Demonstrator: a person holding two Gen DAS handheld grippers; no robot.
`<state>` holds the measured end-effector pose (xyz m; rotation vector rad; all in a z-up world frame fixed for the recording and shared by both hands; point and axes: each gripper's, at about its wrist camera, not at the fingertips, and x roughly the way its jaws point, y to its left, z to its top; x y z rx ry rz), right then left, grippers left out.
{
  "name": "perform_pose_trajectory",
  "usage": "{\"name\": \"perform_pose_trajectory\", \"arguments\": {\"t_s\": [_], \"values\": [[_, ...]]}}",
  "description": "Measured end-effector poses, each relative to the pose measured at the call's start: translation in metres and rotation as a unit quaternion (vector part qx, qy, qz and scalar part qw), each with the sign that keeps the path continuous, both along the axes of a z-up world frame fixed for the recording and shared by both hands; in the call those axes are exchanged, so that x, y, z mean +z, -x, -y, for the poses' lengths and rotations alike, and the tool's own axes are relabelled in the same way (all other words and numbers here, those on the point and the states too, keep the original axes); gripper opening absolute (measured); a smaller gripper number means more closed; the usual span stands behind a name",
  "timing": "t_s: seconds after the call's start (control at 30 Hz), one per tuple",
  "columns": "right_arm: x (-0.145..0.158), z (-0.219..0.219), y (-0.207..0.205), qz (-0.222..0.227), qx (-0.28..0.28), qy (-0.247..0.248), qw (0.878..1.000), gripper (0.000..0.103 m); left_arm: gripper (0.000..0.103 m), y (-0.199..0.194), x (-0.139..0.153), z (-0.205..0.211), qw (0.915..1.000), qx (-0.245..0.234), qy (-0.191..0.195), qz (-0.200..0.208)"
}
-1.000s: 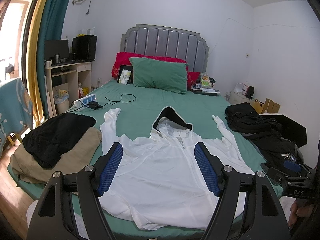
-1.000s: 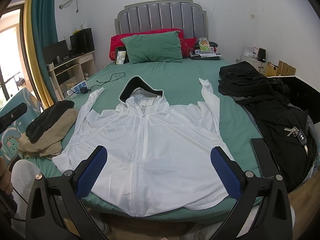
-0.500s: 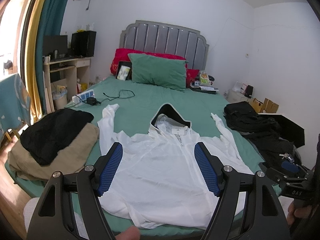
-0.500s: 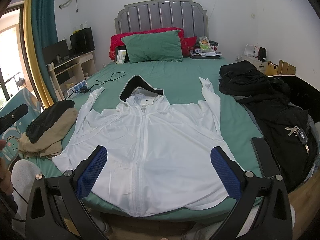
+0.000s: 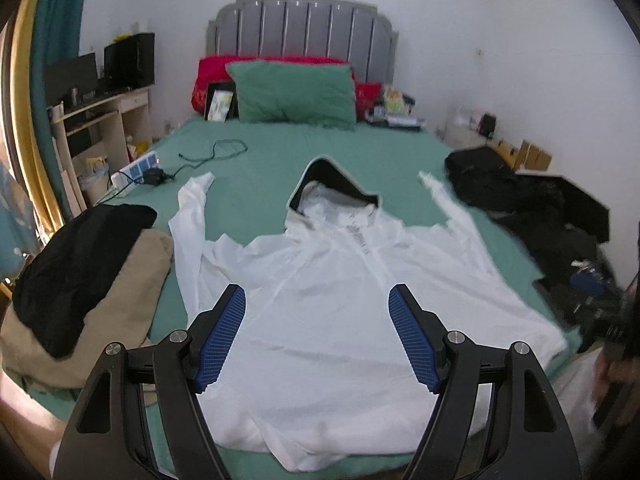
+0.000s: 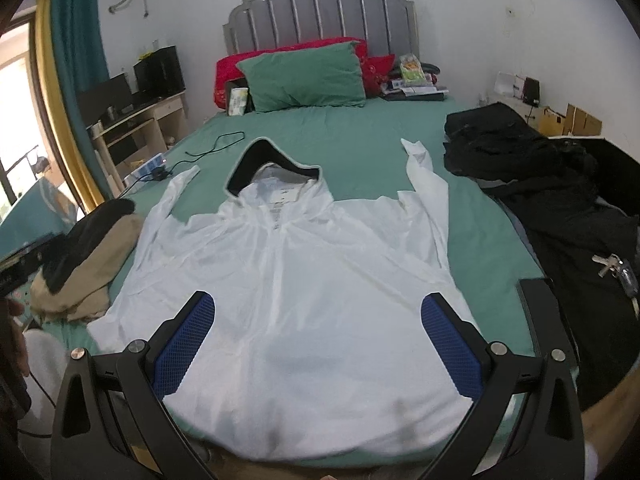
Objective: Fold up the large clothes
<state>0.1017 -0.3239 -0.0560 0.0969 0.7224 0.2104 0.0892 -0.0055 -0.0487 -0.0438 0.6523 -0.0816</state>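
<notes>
A white hooded jacket [image 5: 344, 304] lay spread flat, front up, on the green sheet of the bed [image 5: 272, 152], its hem at the near edge, its dark-lined hood [image 6: 272, 160] pointing toward the headboard and both sleeves angled up and outward. The left gripper [image 5: 317, 336] hovered above the lower part of the jacket with its blue-padded jaws spread wide and nothing between them; the right gripper [image 6: 318, 344] hung over the hem in the same way, jaws wide apart and empty. No container showed clearly; cardboard boxes [image 6: 568, 120] stood against the far right wall, their contents not visible. On the left edge of the bed sat a stack of folded clothes [image 5: 80, 280], a black piece on top of a tan one, just beside the jacket's sleeve. Along the right side lay a heap of black clothing [image 6: 540, 184] with a bunch of keys [image 6: 612, 268] resting on it. A green pillow [image 5: 294, 96] leaned against red pillows [image 6: 296, 50] at the grey padded headboard [image 5: 304, 24], and a black cable [image 5: 216, 150] and a power strip [image 5: 138, 162] lay on the sheet. A desk [image 5: 104, 116] with dark monitors stood at the left, beside teal and yellow curtains [image 6: 72, 40].
</notes>
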Motion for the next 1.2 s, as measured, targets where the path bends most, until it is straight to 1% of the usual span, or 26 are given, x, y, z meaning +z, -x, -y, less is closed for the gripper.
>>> {"name": "perform_pose_trajectory", "arguments": {"t_s": [0.07, 0.17, 0.23, 0.27, 0.3, 0.33, 0.37, 0.4, 0.47, 0.57, 0.67, 0.73, 0.8, 0.9, 1.0, 1.1, 1.17, 1.2], "values": [[-0.005, 0.012, -0.02, -0.007, -0.009, 0.007, 1.0, 0.102, 0.077, -0.016, -0.008, -0.004, 0.9999, -0.004, -0.004, -0.011], [-0.012, 0.034, -0.054, -0.012, -0.008, 0.006, 1.0, 0.102, 0.078, -0.048, -0.023, -0.013, 0.9992, -0.018, 0.013, -0.033], [-0.018, 0.049, -0.08, -0.024, 0.003, 0.003, 1.0, 0.102, 0.078, -0.07, -0.031, -0.02, 0.999, -0.012, 0.016, -0.041], [-0.02, 0.053, -0.092, -0.029, 0.008, 0.006, 1.0, 0.099, 0.078, -0.081, -0.034, -0.024, 0.9991, -0.004, 0.012, -0.041], [-0.024, 0.058, -0.107, -0.036, 0.013, 0.012, 0.999, 0.092, 0.078, -0.093, -0.038, -0.027, 0.9991, 0.003, 0.006, -0.043], [-0.028, 0.063, -0.123, -0.044, 0.018, 0.021, 0.999, 0.088, 0.078, -0.104, -0.041, -0.031, 0.9989, 0.011, 0.005, -0.045], [-0.032, 0.066, -0.138, -0.052, 0.021, 0.026, 0.998, 0.08, 0.078, -0.116, -0.045, -0.035, 0.9986, 0.016, 0.011, -0.049], [-0.036, 0.07, -0.152, -0.06, 0.021, 0.029, 0.998, 0.074, 0.078, -0.133, -0.051, -0.041, 0.998, 0.01, 0.027, -0.056], [-0.045, 0.077, -0.18, -0.071, 0.023, 0.031, 0.997, 0.07, 0.078, -0.161, -0.061, -0.046, 0.9969, 0.005, 0.034, -0.07], [-0.061, 0.083, -0.224, -0.088, 0.021, 0.037, 0.995, 0.062, 0.078, -0.199, -0.079, -0.052, 0.9956, 0.0, 0.031, -0.089], [-0.079, 0.086, -0.272, -0.104, 0.018, 0.05, 0.993, 0.06, 0.078, -0.23, -0.099, -0.065, 0.9935, 0.011, 0.043, -0.105], [-0.088, 0.084, -0.306, -0.108, 0.016, 0.061, 0.992, 0.06, 0.078, -0.243, -0.108, -0.075, 0.9934, 0.03, 0.044, -0.102], [-0.095, 0.082, -0.339, -0.11, 0.013, 0.075, 0.991, 0.06, 0.078, -0.251, -0.11, -0.08, 0.9939, 0.036, 0.043, -0.095], [-0.109, 0.081, -0.388, -0.114, 0.002, 0.088, 0.99, 0.06, 0.078, -0.262, -0.112, -0.088, 0.9951, 0.049, 0.027, -0.082], [-0.126, 0.086, -0.432, -0.135, -0.021, 0.086, 0.987, 0.06, 0.078, -0.269, -0.113, -0.096, 0.9957, 0.053, 0.017, -0.075], [-0.141, 0.089, -0.461, -0.15, -0.037, 0.084, 0.984, 0.06, 0.078, -0.27, -0.116, -0.102, 0.9962, 0.057, -0.002, -0.066], [-0.152, 0.089, -0.476, -0.164, -0.042, 0.087, 0.982, 0.06, 0.078, -0.272, -0.119, -0.104, 0.9961, 0.054, -0.006, -0.071], [-0.158, 0.09, -0.48, -0.172, -0.042, 0.084, 0.981, 0.055, 0.078, -0.272, -0.121, -0.104, 0.996, 0.052, -0.006, -0.072]]}}
